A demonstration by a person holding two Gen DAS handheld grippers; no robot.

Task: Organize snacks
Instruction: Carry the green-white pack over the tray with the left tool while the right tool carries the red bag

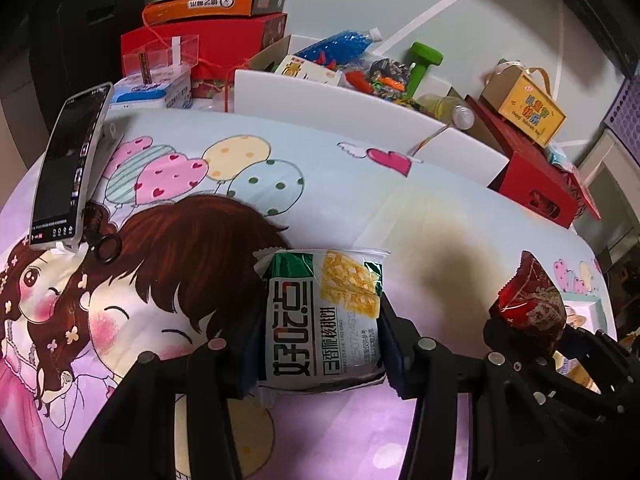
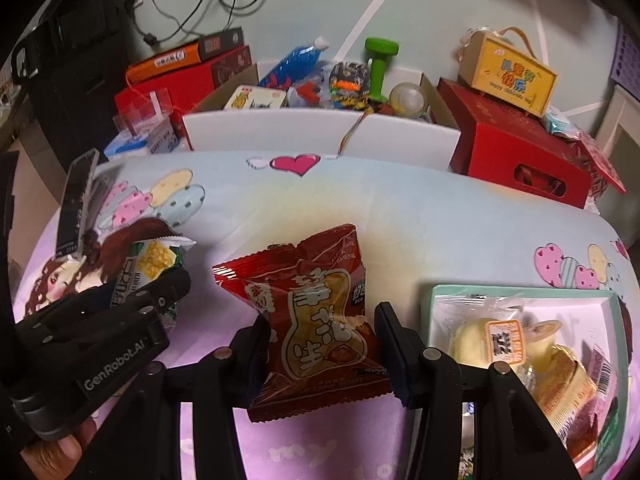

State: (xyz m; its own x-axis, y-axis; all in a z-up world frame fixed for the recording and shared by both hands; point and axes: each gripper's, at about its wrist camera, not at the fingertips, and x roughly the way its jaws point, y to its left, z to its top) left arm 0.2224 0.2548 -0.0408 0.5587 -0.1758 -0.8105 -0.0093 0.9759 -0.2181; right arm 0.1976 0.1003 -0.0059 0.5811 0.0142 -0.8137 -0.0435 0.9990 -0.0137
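Left gripper (image 1: pixel 320 344) fingers pinch the green-and-white biscuit packet (image 1: pixel 324 316), left of the mint-rimmed snack tray (image 2: pixel 520 291). Right gripper (image 2: pixel 320 356) fingers pinch the red crinkly peanut packet (image 2: pixel 316 316), beside it. Risk: slick film slipping; packets colliding over the tray.

Hidden and cut off

My left tool (image 1: pixel 320 344) covers the lower sides of the walnut-cake packet (image 1: pixel 324 316). Snack tray (image 2: pixel 520 292) runs past the frame's right edge; small print on the peanut packet (image 2: pixel 316 320) is unreadable.
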